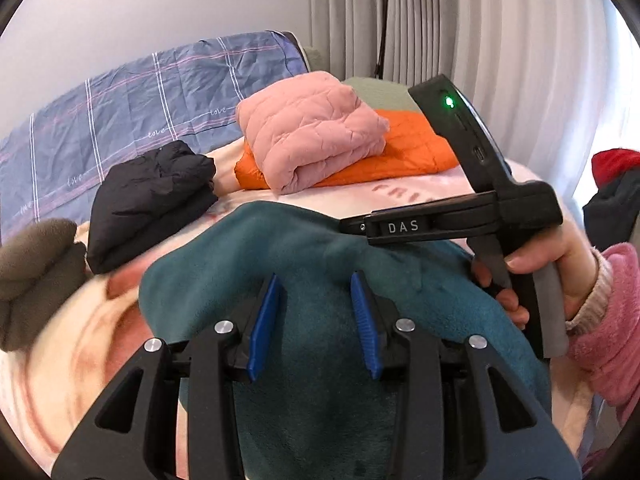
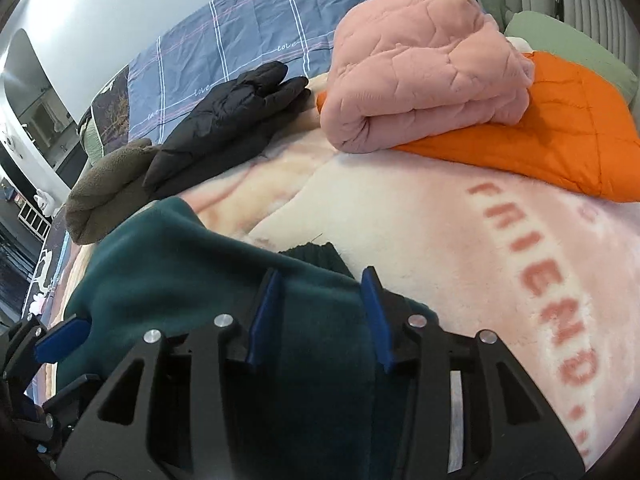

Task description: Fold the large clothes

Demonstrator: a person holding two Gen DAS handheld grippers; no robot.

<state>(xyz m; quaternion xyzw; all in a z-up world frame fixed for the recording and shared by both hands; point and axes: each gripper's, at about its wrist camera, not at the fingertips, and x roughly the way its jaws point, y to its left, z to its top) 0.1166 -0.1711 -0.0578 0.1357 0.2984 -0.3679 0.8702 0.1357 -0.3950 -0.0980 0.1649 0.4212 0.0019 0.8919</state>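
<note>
**Teal fleece under two spread grippers**

Teal fleece, thick and soft, lies bunched on the near part of the bed: the teal fleece garment (image 1: pixel 320 264) spreads across a pale pink blanket (image 2: pixel 460 240) printed with reddish letters, and its ribbed dark cuff (image 2: pixel 316 254) pokes out at the far edge in the right wrist view.

The left gripper (image 1: pixel 316 320) hangs just over the fleece with its blue pads (image 1: pixel 264 320) standing well apart, nothing pinched between them. The right gripper (image 2: pixel 320 320) is likewise spread, its own blue pads (image 2: pixel 262 316) straddling a fold of the garment near the cuff; whether they touch the cloth cannot be told. In the left wrist view the right hand (image 1: pixel 560 264), in a pink fleecy sleeve, grips the handle of that tool at the right side of the garment.

Farther back on the bed, a folded pink quilted jacket (image 2: pixel 428 68) rests on top of a folded orange quilted jacket (image 2: pixel 552 136). To the left sits a black puffer jacket (image 2: pixel 232 120), and just beside it a brown fleece (image 2: pixel 108 188). Behind them all lies a blue checked sheet (image 1: pixel 120 116), with pale curtains (image 1: pixel 440 32) at the far right.
</note>
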